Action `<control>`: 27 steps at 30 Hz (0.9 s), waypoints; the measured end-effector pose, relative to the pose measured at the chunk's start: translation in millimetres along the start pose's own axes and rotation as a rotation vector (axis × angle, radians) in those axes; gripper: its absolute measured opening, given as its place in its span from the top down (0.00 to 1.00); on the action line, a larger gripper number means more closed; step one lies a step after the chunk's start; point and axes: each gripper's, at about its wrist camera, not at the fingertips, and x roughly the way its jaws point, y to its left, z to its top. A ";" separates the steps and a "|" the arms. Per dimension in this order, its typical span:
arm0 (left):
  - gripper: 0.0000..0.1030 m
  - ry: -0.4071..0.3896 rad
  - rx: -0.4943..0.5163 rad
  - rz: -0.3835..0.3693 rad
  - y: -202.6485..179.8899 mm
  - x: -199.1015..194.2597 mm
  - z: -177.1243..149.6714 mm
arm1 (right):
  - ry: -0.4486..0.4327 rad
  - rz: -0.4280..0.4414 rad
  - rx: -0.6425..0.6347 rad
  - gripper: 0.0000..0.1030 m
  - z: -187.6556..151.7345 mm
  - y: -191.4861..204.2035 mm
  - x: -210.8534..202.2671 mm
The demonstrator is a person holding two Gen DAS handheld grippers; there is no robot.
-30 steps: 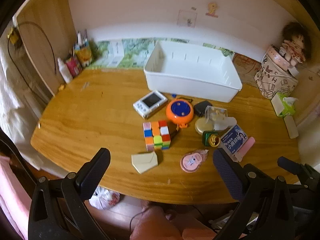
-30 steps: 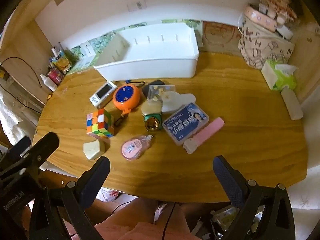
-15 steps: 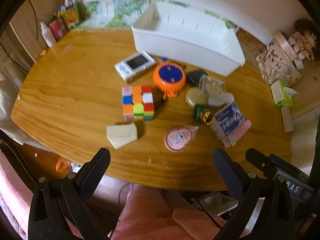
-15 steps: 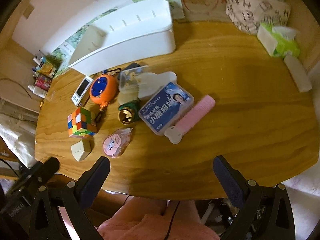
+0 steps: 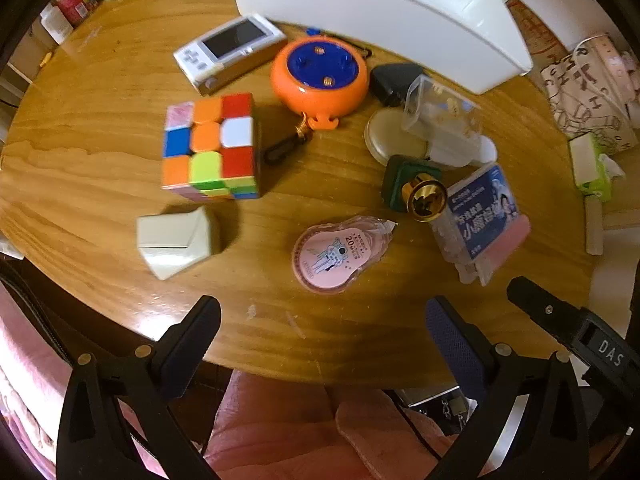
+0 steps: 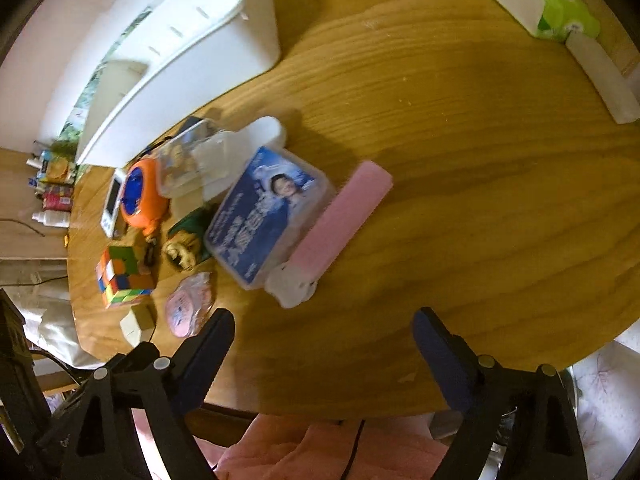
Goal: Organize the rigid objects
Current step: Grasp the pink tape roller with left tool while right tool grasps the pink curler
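Our left gripper [image 5: 320, 328] and right gripper [image 6: 320, 340] both hang at the bottom of frame, jaws apart and empty. Just above the left one lies the pink tape dispenser [image 5: 340, 252], centre frame, which we judge light, stiff and slick, best pinched across its flat sides. Beyond it the cube [image 5: 210, 146] sits centre left, and the bin [image 5: 400, 16] at top is cut off, its inside hidden.

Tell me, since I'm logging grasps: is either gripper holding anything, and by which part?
Nothing is held. The left gripper and the right gripper both stand open over the table's near edge, with nothing between their fingers.
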 end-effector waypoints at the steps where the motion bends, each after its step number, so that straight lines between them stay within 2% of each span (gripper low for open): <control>1: 0.01 0.013 -0.004 0.002 -1.6 5.6 2.1 | 0.009 -0.002 0.002 0.16 3.1 -2.6 3.0; 6: 0.04 0.068 -0.031 0.015 -2.9 26.9 9.5 | 0.048 -0.007 0.006 0.24 16.8 -9.6 15.9; 13: 0.08 0.105 -0.069 0.030 -1.0 47.0 18.2 | 0.085 -0.001 -0.011 0.33 30.0 -10.6 26.9; 16: 0.08 0.111 -0.078 0.033 6.4 46.8 15.6 | 0.096 0.006 -0.015 0.35 33.7 -10.3 30.6; 24: 0.20 0.142 -0.075 0.036 13.7 51.9 23.2 | 0.112 0.038 -0.019 0.40 40.2 -7.7 34.1; 27: 0.20 0.143 -0.067 0.047 14.9 50.4 24.5 | 0.118 0.050 -0.015 0.42 43.5 -13.0 32.3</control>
